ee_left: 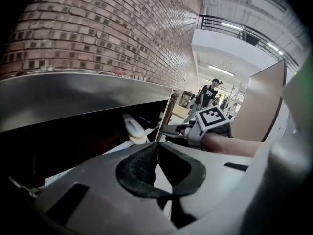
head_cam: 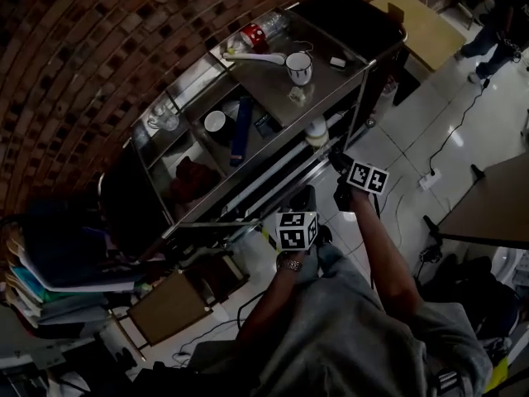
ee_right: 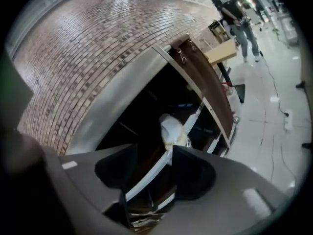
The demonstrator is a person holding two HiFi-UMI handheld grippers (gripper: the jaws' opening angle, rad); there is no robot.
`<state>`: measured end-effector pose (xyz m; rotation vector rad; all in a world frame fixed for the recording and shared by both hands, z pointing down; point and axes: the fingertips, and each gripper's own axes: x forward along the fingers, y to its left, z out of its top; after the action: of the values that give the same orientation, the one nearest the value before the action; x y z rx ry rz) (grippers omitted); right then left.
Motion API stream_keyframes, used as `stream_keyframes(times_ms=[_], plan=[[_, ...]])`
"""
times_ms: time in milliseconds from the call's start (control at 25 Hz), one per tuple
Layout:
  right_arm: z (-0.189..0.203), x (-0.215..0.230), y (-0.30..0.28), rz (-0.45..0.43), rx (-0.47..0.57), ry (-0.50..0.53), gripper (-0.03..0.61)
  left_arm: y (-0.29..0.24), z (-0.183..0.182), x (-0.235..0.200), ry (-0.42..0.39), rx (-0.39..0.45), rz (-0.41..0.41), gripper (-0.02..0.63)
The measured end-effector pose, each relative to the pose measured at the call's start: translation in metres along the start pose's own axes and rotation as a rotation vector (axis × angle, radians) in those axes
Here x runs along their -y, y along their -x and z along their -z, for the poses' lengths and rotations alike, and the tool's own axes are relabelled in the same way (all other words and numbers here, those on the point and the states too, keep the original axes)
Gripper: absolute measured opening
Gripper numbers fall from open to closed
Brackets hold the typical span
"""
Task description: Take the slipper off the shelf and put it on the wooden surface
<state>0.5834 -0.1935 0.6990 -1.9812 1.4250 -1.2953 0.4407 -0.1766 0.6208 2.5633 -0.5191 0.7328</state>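
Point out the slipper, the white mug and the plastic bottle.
slipper (ee_right: 171, 127): right gripper view, on its pale upper, on the lower shelf.
white mug (head_cam: 300, 71): head view, on its outer wall.
plastic bottle (head_cam: 256, 35): head view, on its red label.

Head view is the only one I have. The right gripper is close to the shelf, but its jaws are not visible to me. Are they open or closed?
Observer: The right gripper view shows the right gripper with its jaws apart and nothing held.
Operator: Where is the slipper relative to it?
Observer: The white slipper lies on the shelf just ahead of the jaw tips, not between them.
Operator: And the left gripper?
Observer: The left gripper has its jaws together at the tips, with nothing in them.
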Motion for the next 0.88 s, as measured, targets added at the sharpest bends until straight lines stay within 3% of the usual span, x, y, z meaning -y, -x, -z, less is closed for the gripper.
stream_keyframes(times_ms=[160,360,520,760,880], plan=[[-0.018,0.038,-0.046,0.074,-0.008,0.033,0.299,-0.011,0.007,-0.014,0.041,-0.016,-0.011,0.005],[-0.029,0.081,-0.106,0.129,-0.040,-0.051,0.337,-0.011,0.028,-0.022,0.066,-0.065,-0.024,0.005],[-0.026,0.096,-0.147,0.188,-0.091,0.044,0.377,-0.012,0.041,-0.040,0.091,-0.088,-0.043,0.005],[-0.005,0.095,-0.180,0.139,-0.147,-0.001,0.373,-0.018,0.042,-0.062,0.121,-0.094,-0.071,0.005],[-0.004,0.086,-0.182,0.093,-0.148,0.015,0.225,-0.021,0.041,-0.066,0.123,-0.097,-0.078,0.005]])
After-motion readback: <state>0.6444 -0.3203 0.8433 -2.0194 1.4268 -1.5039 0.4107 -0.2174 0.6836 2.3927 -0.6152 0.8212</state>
